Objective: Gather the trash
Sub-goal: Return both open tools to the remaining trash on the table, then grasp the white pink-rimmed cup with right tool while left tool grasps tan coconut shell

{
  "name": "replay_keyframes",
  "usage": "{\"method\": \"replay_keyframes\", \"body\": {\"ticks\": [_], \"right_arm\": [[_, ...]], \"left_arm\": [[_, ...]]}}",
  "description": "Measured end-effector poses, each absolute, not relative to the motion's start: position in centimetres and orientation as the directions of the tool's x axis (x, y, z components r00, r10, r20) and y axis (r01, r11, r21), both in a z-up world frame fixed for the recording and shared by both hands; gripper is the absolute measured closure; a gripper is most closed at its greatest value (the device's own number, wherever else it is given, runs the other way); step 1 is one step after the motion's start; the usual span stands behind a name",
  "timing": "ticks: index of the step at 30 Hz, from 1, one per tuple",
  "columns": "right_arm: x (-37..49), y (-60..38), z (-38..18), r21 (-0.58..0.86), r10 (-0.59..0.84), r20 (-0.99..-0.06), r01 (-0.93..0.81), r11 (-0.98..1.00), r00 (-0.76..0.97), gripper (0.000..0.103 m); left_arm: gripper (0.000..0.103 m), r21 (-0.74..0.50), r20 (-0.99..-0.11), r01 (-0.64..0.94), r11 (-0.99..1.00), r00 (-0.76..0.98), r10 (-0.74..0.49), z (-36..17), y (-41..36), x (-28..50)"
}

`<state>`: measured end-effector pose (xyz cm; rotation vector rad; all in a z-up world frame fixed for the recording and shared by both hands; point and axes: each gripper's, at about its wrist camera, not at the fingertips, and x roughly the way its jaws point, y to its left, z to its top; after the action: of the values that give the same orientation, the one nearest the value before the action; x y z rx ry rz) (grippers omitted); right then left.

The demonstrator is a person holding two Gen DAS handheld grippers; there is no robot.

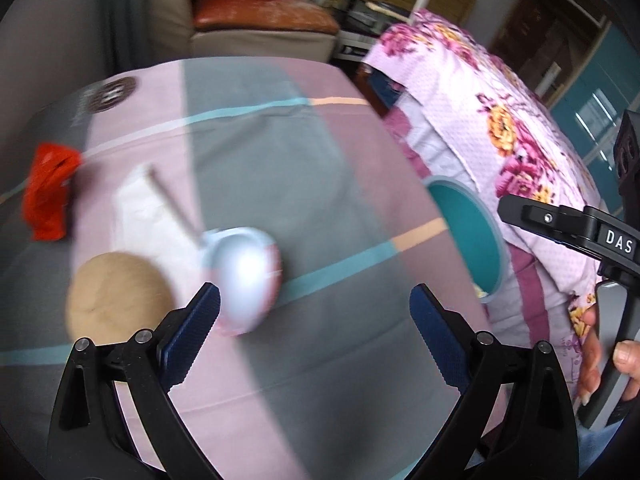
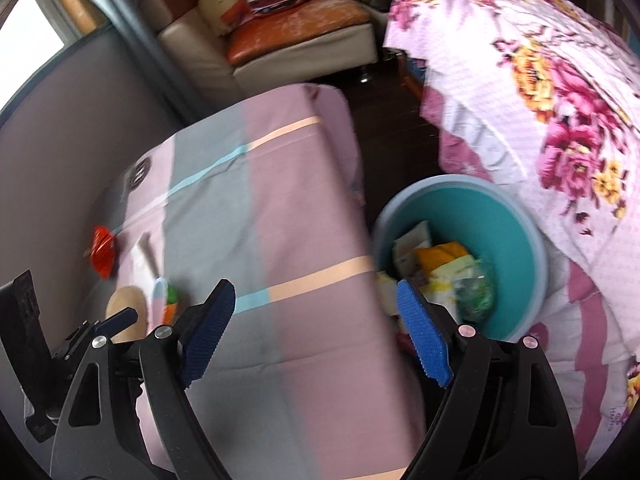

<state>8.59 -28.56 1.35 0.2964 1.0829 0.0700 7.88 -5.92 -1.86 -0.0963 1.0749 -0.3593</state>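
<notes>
Both pairs of fingers are released and carry nothing. The left gripper (image 1: 314, 308) hangs over the cloth-covered tabletop (image 1: 340, 360), its left pad just beside a blurred white cup (image 1: 246, 276) lying on its side at lower centre of the left wrist view. The cup looks thin-walled and light, easy to crush; I would pinch it gently across the body or by the rim.

Left of the cup lies a white paper with a stick (image 1: 170, 202) on it, limp and flat, best taken at an edge. The round tan piece (image 1: 118, 302) is too blurred to judge. The red plastic bag (image 1: 50, 192) at far left is soft and slippery; bunch it.

The right gripper (image 2: 316, 320) hangs at the tabletop's edge, with the teal bin (image 2: 516, 216) of wrappers at centre right.
</notes>
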Motion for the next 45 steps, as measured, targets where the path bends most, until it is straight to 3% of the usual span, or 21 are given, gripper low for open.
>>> {"method": "replay_keyframes", "body": {"ticks": [14, 25, 31, 34, 35, 36, 37, 45], "right_arm": [[11.6, -15.8, -1.5, 0.241, 0.269, -0.909, -0.125, 0.962, 0.320, 0.024], [13.9, -10.1, -5.1, 0.229, 0.265, -0.932, -0.168, 0.959, 0.247, 0.024], [14.7, -9.0, -6.2, 0.218, 0.257, -0.937, -0.180, 0.959, 0.235, 0.029], [14.6, -8.5, -6.6, 0.202, 0.249, -0.937, -0.201, 0.959, 0.244, 0.044], [14.5, -8.3, -6.5, 0.188, 0.239, -0.937, -0.209, 0.960, 0.256, 0.060], [14.4, -8.3, -6.4, 0.193, 0.247, -0.934, -0.219, 0.957, 0.257, 0.083], [14.4, -8.4, -6.6, 0.214, 0.264, -0.932, -0.213, 0.953, 0.246, 0.091], [14.1, -9.9, -5.7, 0.249, 0.297, -0.915, -0.197, 0.948, 0.273, 0.091]], "left_arm": [[0.007, -0.224, -0.857, 0.057, 0.973, 0.465, -0.225, -4.1, 8.1, 5.7], [0.007, -0.209, -0.863, 0.074, 0.975, 0.455, -0.220, -5.3, 10.2, 5.3], [0.007, -0.216, -0.863, 0.082, 0.973, 0.450, -0.229, -5.6, 10.7, 5.2], [0.007, -0.225, -0.862, 0.086, 0.971, 0.446, -0.240, -5.7, 10.6, 5.4], [0.007, -0.231, -0.860, 0.088, 0.969, 0.446, -0.246, -5.7, 10.5, 5.5], [0.007, -0.238, -0.858, 0.091, 0.967, 0.447, -0.253, -5.7, 10.4, 5.5], [0.007, -0.246, -0.855, 0.097, 0.964, 0.447, -0.264, -5.7, 10.2, 5.7], [0.007, -0.216, -0.876, 0.165, 0.962, 0.402, -0.265, -6.5, 7.1, 7.7]]}}
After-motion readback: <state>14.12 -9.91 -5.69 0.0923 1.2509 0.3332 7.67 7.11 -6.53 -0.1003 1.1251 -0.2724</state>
